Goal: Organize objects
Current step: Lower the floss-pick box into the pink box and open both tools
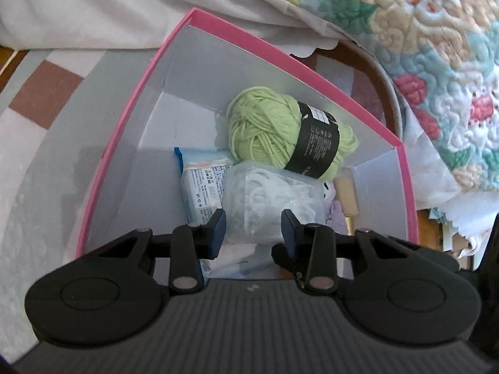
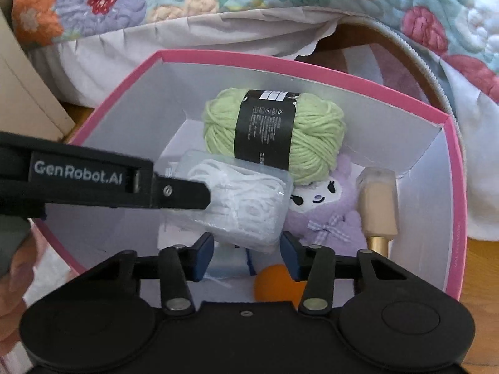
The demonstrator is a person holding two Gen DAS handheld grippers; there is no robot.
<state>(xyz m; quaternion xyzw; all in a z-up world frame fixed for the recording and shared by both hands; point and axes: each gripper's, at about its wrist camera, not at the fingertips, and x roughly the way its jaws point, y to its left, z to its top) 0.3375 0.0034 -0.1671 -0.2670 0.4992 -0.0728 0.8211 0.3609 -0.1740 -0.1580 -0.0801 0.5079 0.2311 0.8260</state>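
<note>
Left gripper: matte black body with a ribbed grey top panel behind the linkage. Two round black housings flank it, each with a raised disc. Black link arms run forward, pinned with silver rivets. Fingers carry dark blue pads.

Right gripper: the same build, smooth black rear panel with one small centre screw. Blue-padded fingers, silver rivets at the link ends.

Seen sidelong from the right gripper, the left unit's flank bears white "GenRobot.AI" lettering and one screw.
</note>
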